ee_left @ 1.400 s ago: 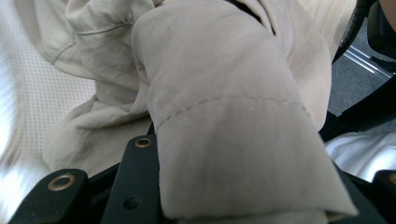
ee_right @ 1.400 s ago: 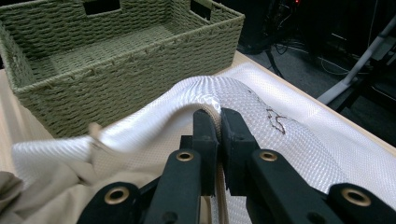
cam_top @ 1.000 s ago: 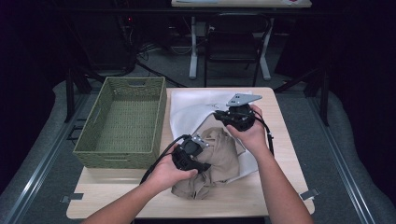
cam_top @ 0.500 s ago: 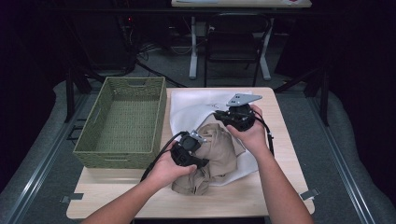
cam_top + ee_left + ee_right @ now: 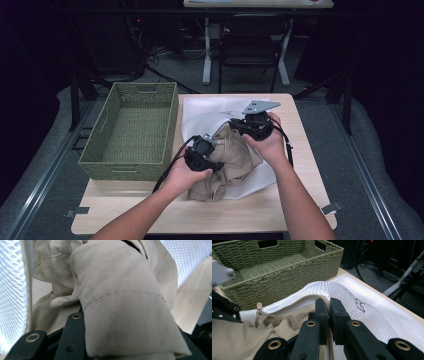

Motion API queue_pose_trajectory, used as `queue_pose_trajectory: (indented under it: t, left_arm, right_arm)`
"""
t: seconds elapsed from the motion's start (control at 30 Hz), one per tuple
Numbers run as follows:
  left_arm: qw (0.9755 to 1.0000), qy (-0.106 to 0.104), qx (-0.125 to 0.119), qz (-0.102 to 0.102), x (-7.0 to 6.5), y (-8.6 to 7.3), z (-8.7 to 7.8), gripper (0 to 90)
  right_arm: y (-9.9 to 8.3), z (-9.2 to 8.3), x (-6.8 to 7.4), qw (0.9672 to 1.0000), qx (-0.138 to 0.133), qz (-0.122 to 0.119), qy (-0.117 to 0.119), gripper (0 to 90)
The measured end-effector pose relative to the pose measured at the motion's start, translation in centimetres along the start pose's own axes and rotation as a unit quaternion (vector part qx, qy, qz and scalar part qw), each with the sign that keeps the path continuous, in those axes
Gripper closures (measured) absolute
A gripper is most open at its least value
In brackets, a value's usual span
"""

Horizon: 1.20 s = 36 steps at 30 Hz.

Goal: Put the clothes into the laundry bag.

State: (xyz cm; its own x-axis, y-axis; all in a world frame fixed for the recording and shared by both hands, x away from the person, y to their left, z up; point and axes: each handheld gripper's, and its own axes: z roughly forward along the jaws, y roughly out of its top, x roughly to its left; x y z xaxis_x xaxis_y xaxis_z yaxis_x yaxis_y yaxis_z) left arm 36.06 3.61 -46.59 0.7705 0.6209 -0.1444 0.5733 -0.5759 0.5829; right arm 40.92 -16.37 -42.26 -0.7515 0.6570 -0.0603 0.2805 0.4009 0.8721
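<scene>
Left gripper (image 5: pixel 212 162): clamps beige garment (image 5: pixel 232 160), half inside mesh bag (image 5: pixel 210 112) | right gripper (image 5: pixel 235 125): pinches bag's zipper edge | opening lies beyond garment, toward right gripper

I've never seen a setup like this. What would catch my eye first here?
Probably the crumpled beige garment in the middle of the wooden table, half inside a white mesh bag. A person's left tool grips a fold of the garment, while the right tool pinches the bag's zippered edge. An empty green woven basket sits left of it.
</scene>
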Motion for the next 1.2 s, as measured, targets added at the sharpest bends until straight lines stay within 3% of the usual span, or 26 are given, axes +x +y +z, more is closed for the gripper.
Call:
queue_pose_trajectory:
  t: [0.13, 0.27, 0.63, 0.93, 1.2]
  left_arm:
    - [0.9999, 0.007, -0.006, -0.007, 0.3, 0.3, 0.5, 62.9]
    - [0.9995, 0.028, -0.01, -0.01, 0.4, 0.4, 0.9, 62.9]
    - [0.9986, 0.041, -0.019, -0.026, 1.1, 0.2, 2.5, 62.6]
    - [0.9979, 0.055, -0.01, -0.031, 1.7, -0.7, 4.5, 62.1]
    - [0.9974, 0.069, 0.01, -0.019, 1.6, -0.9, 5.4, 59.4]
  right_arm:
    - [0.0, 0.0, 0.0, 1.0, 0.0, 0.0, 0.0, 85.5]
    - [0.0, 0.0, 0.0, 1.0, 0.0, 0.0, 0.001, 85.5]
    - [-0.1, 0.1, -0.1, 1.0, 0.002, 0.003, 0.0, 85.5]
    - [-0.2, 0.0, -0.1, 1.0, 0.002, 0.002, -0.002, 85.5]
    - [-0.2, 0.3, 0.1, 1.0, 0.008, -0.001, -0.003, 85.5]
